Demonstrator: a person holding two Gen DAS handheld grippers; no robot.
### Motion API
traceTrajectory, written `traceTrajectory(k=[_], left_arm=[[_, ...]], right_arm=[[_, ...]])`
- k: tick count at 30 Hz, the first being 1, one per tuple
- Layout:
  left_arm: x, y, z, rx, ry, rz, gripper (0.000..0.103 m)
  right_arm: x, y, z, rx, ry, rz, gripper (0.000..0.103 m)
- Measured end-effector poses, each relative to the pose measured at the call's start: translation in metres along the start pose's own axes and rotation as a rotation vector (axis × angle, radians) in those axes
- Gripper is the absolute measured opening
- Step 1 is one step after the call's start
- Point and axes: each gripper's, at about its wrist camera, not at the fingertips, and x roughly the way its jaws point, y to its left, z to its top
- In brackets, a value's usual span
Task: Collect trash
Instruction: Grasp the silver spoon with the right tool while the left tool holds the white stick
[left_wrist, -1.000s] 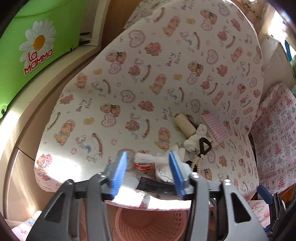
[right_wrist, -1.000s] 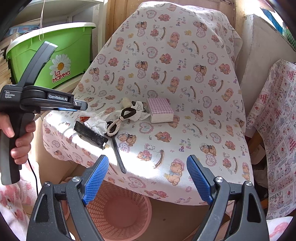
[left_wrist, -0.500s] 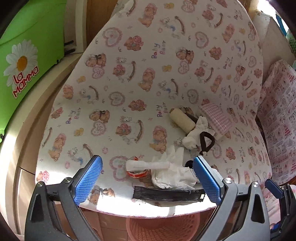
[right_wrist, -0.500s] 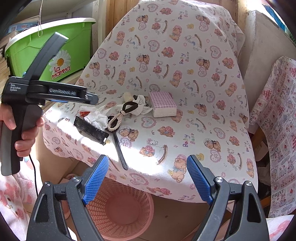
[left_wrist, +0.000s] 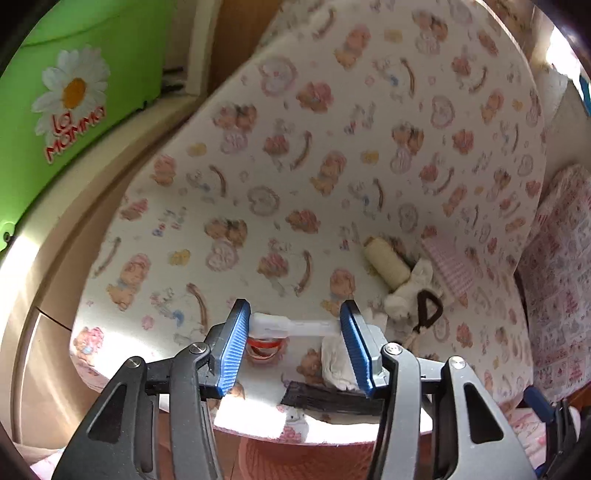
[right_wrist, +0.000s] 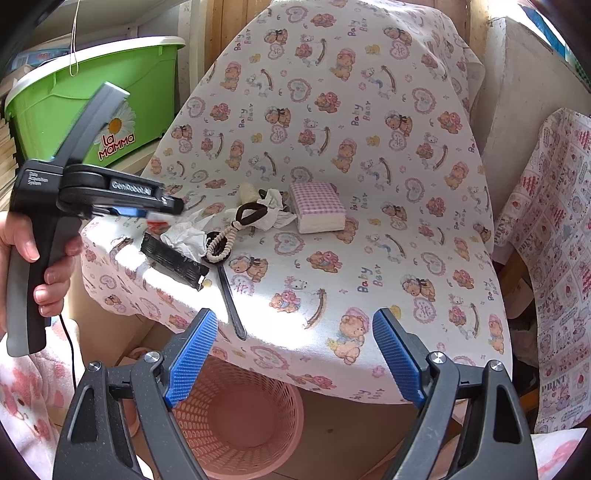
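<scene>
The left hand-held gripper has just been closing from a wide spread, and its blue pads now pinch a white plastic stick end to end, just above a small red-rimmed lid on the cloth. That reads as the pick being made: the stick looks gripped and ready to go to the pink basket, which stands on the floor below the front edge of the bench.

The bench is draped in a bear-print cloth, with a green tub to its left. The right hand-held gripper hangs spread and empty over the basket side, gripping nothing.

Other pieces lie close by: a pink checked pad, a black comb, crumpled white tissue touching the left gripper's right pad, a second tissue wad, a beaded cord with a brown loop and a cream spool. The tissue beside the pad may snag as the stick lifts.
</scene>
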Motion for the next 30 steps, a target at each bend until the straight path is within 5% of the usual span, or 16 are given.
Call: traceTrajectory(k=[2, 5, 10, 12, 18, 25, 27, 30], left_arm=[[-0.021, 0.006, 0.009, -0.025, -0.065, -0.093, 0.049], [-0.041, 0.007, 0.017, -0.023, -0.133, -0.114, 0.049], [-0.030, 0.021, 0.017, -0.104, -0.070, -0.180, 0.049], [-0.028, 0.023, 0.016, -0.123, -0.061, -0.168, 0.049], [-0.040, 0.014, 0.003, -0.044, -0.100, -0.067, 0.049], [-0.049, 0.011, -0.012, 0.003, -0.121, -0.041, 0.049], [-0.052, 0.011, -0.013, 0.018, -0.131, -0.037, 0.049], [-0.057, 0.011, -0.016, 0.041, -0.146, -0.022, 0.049]], right_arm=[[0.000, -0.001, 0.000, 0.008, -0.001, 0.002, 0.088], [0.001, -0.002, 0.000, 0.015, 0.002, 0.012, 0.088], [0.011, 0.008, 0.007, -0.008, -0.002, 0.028, 0.087], [0.019, 0.015, 0.012, -0.021, 0.005, 0.059, 0.071], [0.044, 0.034, 0.017, -0.048, 0.055, 0.112, 0.046], [0.067, 0.043, 0.015, -0.067, 0.097, 0.095, 0.026], [0.067, 0.045, 0.016, -0.073, 0.095, 0.105, 0.008], [0.066, 0.039, 0.017, -0.047, 0.107, 0.095, 0.008]])
